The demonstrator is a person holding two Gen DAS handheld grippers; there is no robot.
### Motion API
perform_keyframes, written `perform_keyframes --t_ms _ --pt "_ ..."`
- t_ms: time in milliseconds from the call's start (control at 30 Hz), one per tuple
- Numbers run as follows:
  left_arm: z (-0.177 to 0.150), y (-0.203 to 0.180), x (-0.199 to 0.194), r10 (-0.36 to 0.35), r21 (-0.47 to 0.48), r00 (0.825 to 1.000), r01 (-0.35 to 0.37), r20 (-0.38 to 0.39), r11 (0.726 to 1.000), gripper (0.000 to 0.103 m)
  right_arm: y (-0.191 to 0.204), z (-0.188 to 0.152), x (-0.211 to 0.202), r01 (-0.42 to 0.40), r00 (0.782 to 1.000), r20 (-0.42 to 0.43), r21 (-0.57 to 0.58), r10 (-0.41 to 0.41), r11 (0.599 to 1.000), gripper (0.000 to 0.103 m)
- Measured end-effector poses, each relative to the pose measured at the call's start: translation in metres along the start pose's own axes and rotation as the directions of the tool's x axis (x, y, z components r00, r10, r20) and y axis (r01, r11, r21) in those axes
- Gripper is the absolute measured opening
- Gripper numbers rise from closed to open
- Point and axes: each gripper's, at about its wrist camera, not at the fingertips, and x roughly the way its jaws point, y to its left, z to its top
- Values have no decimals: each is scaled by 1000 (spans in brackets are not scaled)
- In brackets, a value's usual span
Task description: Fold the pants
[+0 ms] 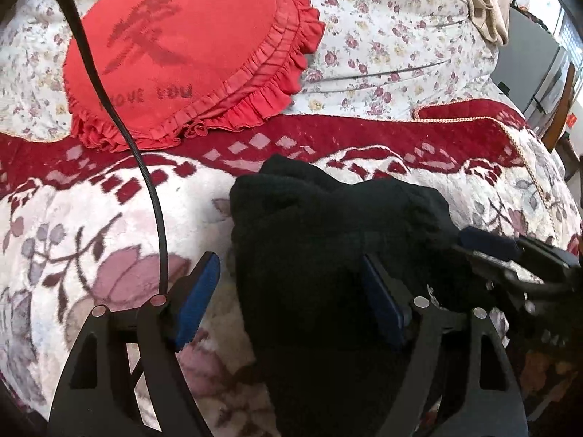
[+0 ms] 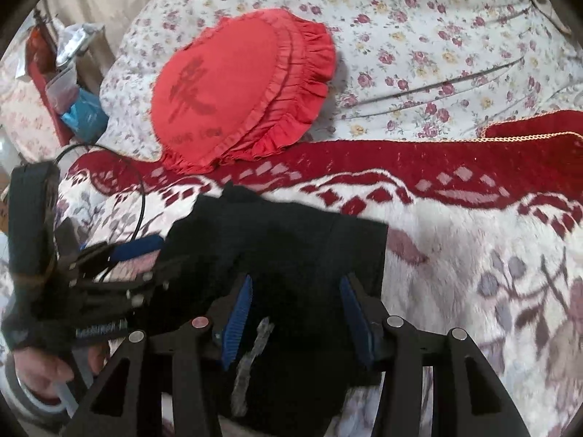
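The black pants (image 1: pixel 328 225) lie bunched into a thick wad on a red-and-white floral blanket (image 1: pixel 91 225). My left gripper (image 1: pixel 289 300) stands open and wide. Its left pad (image 1: pixel 196 298) is clear of the cloth, while its right pad (image 1: pixel 382 302) sits against the wad. In the right wrist view the pants (image 2: pixel 284 240) fill the gap of my right gripper (image 2: pixel 297 313), which is shut on a thick fold; a grey strip of the garment hangs into its throat. The right gripper (image 1: pixel 473 258) shows blurred at the wad's right edge. The left gripper (image 2: pixel 145 260) shows blurred at its left edge.
A red ruffled heart cushion (image 1: pixel 175 58) lies behind the pants on a flowered quilt (image 1: pixel 382 36). A black cable (image 1: pixel 120 127) runs across the cushion down to the left gripper. Bedside clutter (image 2: pixel 73 83) stands far left. A hand (image 2: pixel 40 367) holds the left gripper's handle.
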Motion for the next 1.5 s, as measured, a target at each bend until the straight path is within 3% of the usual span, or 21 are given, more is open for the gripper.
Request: perform_keyframes --t_ms 267,533,867,1267,1333,1400,1500 --pt "-22 -2 -17 9 7 1000 -9 9 1000 79 11 -30 -12 8 999 -36 -28 -9 1000 49" --pt "-36 -4 -9 0 -2 1000 0 -8 1000 79 6 -50 -4 35 998 -52 -14 -36 999 51" --pt "-35 -3 -11 -17 -16 1000 16 -20 1000 79 -6 -39 -29 -18 1000 3 61 18 998 53" --pt "-33 -5 -13 4 2 1000 -4 -4 1000 79 -4 -31 -19 7 1000 0 57 -7 998 54" --pt "-31 -1 -19 14 -7 1000 -14 19 1000 79 -9 -30 -18 17 1000 4 72 -17 997 56" --pt "-29 4 -24 3 -20 999 -3 36 1000 79 -16 -30 -19 20 1000 11 97 -21 995 67" --pt "-26 14 -26 -22 -47 999 23 32 999 79 -29 -30 -17 21 1000 13 138 -23 990 69"
